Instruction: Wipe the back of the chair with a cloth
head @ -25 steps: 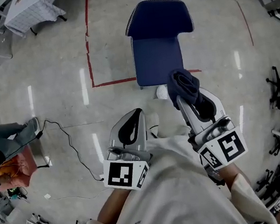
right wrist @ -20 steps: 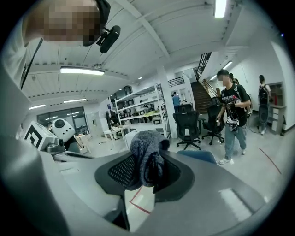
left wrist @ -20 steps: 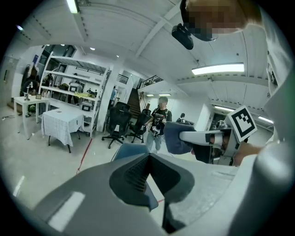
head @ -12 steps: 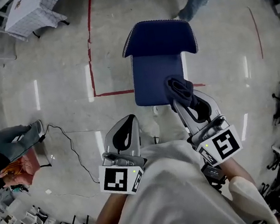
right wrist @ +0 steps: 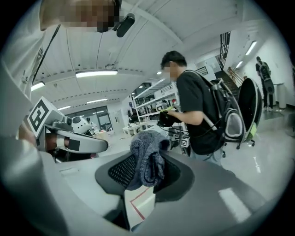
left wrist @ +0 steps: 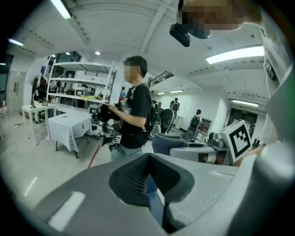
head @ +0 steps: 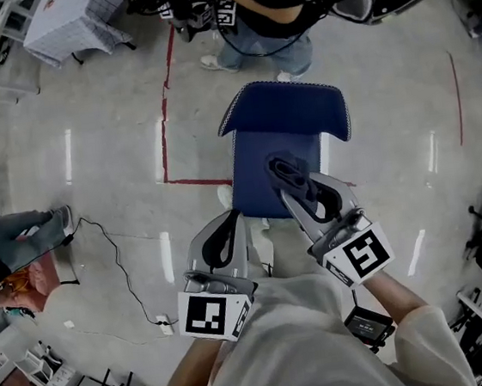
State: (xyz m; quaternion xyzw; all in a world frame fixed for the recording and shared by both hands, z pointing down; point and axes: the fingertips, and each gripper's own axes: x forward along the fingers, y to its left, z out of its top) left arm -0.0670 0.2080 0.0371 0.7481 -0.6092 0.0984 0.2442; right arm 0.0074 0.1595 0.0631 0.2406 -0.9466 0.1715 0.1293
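the cloth (right wrist: 146, 159) is a dark blue-grey knit rag, bunched into a thick fold whose rounded top stands up out of the right hand-held gripper (head: 296, 186). that gripper's jaws are clamped on the cloth's lower part. in the head view the cloth hangs over the seat (head: 256, 177) of the chair (head: 270, 141), short of the backrest (head: 283, 109). whether it touches the seat cannot be told. the chair is dark blue, its curved backrest wider than the seat, with a paler edge along the rim.

the left hand-held gripper (head: 234, 220) sits by the seat's near left corner, its jaws drawn together at the tips with nothing between them. in the left gripper view only a sliver of the chair's blue shows through the hollow behind the tips.

the chair's legs are hidden under the seat, and the seat's near edge is covered by both hand-held grippers. the part of the cloth inside the jaws cannot be seen. in the right gripper view the chair is hidden behind the gripper body and the cloth.

a person (head: 263, 4) in a dark shirt stands just behind the backrest, cut off by the head view's top edge. this person holds something dark with square markers that is hard to make out. a bench (head: 74, 21) draped in white stands well to the chair's left, beyond a red line (head: 164, 127) on the floor (head: 99, 161).
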